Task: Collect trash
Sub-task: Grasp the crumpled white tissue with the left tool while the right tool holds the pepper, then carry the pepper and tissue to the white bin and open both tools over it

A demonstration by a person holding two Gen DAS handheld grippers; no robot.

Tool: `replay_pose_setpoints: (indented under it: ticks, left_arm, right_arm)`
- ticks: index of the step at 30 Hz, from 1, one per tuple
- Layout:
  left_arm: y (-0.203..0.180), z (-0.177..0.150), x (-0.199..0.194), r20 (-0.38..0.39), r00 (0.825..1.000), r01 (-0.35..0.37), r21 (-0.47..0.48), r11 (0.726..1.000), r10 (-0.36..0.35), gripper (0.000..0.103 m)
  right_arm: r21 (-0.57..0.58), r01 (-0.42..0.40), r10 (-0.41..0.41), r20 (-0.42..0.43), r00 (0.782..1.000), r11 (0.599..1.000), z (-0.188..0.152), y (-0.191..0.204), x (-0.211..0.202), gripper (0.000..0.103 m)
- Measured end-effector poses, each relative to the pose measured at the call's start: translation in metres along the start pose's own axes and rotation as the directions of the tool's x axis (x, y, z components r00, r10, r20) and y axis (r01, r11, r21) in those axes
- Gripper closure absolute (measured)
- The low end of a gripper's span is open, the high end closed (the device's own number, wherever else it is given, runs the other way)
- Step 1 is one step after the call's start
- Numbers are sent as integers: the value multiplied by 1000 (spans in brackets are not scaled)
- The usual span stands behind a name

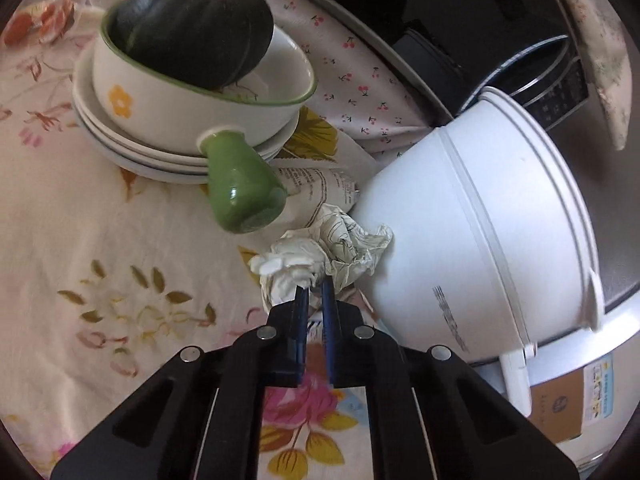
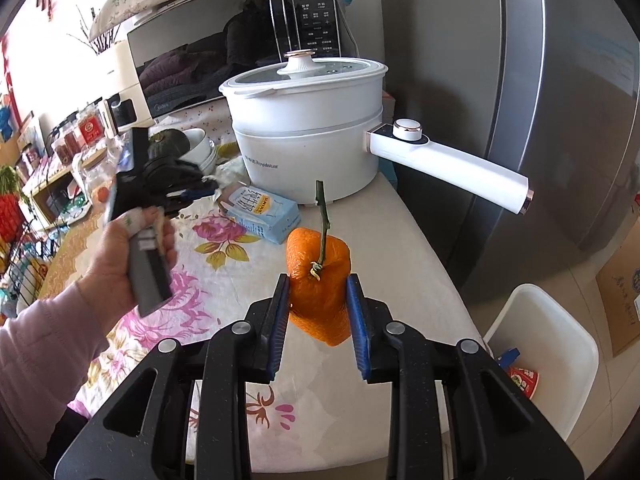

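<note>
Left gripper [image 1: 315, 294] jaws clenched on crumpled paper wad [image 1: 320, 254]; right gripper [image 2: 318, 304] jaws grasping orange peel [image 2: 318, 280]. Neither binned yet; white bin [image 2: 560, 320] holds wrappers; blue carton [image 2: 264, 212] left on counter [image 2: 400, 248].

Squash [image 1: 192, 24]: stem cut off by the upper edge. Printed packet [image 1: 320, 184]: largely hidden behind the green vase [image 1: 244, 192] and white pot [image 1: 480, 240]. Left tongs [image 2: 208, 191]: motion-blurred, tips indistinct. Bin [image 2: 560, 320]: contents partly hidden.

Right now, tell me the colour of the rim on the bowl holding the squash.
Green rim on the white bowl; it shows best in the left wrist view.
</note>
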State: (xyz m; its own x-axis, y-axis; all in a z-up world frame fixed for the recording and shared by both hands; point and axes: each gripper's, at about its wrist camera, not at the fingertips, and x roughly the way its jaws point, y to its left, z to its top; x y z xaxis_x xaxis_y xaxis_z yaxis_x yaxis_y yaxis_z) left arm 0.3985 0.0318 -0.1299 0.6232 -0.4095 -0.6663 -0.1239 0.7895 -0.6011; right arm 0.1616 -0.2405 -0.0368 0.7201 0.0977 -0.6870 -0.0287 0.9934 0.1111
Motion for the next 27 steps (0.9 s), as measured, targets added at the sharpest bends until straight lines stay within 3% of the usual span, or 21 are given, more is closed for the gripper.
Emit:
replay_pose_setpoints:
  ticks: [8, 15, 22, 27]
  left_arm:
    - [-4, -23, -69, 17, 1000, 13, 63, 998, -14, 99]
    - [-15, -55, -140, 48, 998, 28, 190, 981, -37, 99]
    - [-36, -84, -188, 122, 990, 30, 317, 948, -72, 99]
    - [-63, -98, -206, 189, 977, 10, 424, 906, -100, 99]
  right_arm:
    - [13, -28, 28, 49, 998, 1000, 5, 12, -14, 76]
    - [20, -62, 60, 101, 993, 998, 10, 23, -31, 76]
    - [11, -63, 61, 138, 989, 998, 12, 26, -43, 76]
    - [24, -51, 47, 159, 986, 998, 12, 18, -51, 76]
